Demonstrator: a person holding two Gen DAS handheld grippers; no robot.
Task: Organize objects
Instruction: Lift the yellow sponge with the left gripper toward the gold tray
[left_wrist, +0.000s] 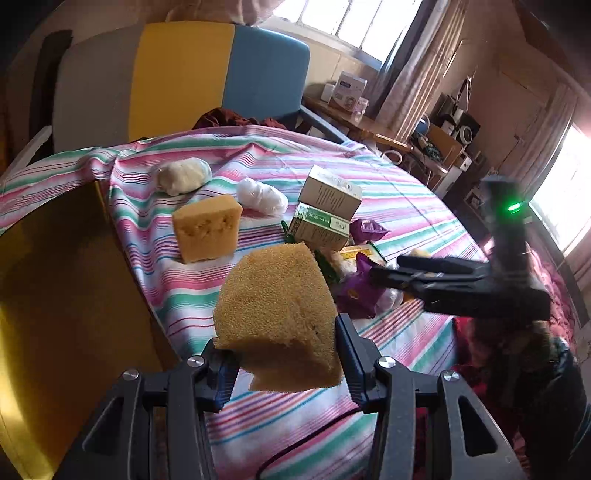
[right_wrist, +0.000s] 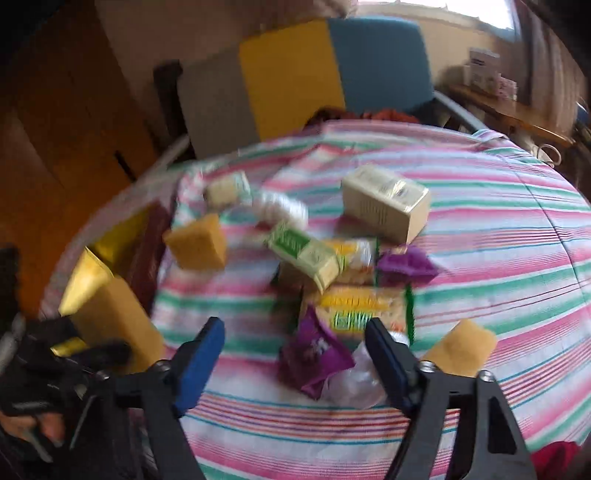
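Clamped between the left gripper (left_wrist: 282, 354) fingers, a yellow sponge (left_wrist: 277, 306) hangs above the striped cloth (left_wrist: 388, 192); right gripper (right_wrist: 295, 350) fingers stand apart, empty, over a purple packet (right_wrist: 314, 354) amid boxes and sponges

Sponge (left_wrist: 277, 314) between hand-held gripper (left_wrist: 286, 369) pads

I see a coarse yellow sponge (left_wrist: 277, 310) lifted clear of the striped cloth (left_wrist: 388, 195), a second sponge (left_wrist: 207, 229) upright at its ten o'clock, two stacked boxes (left_wrist: 325, 210) and purple wrappers (left_wrist: 358, 291) at two o'clock.
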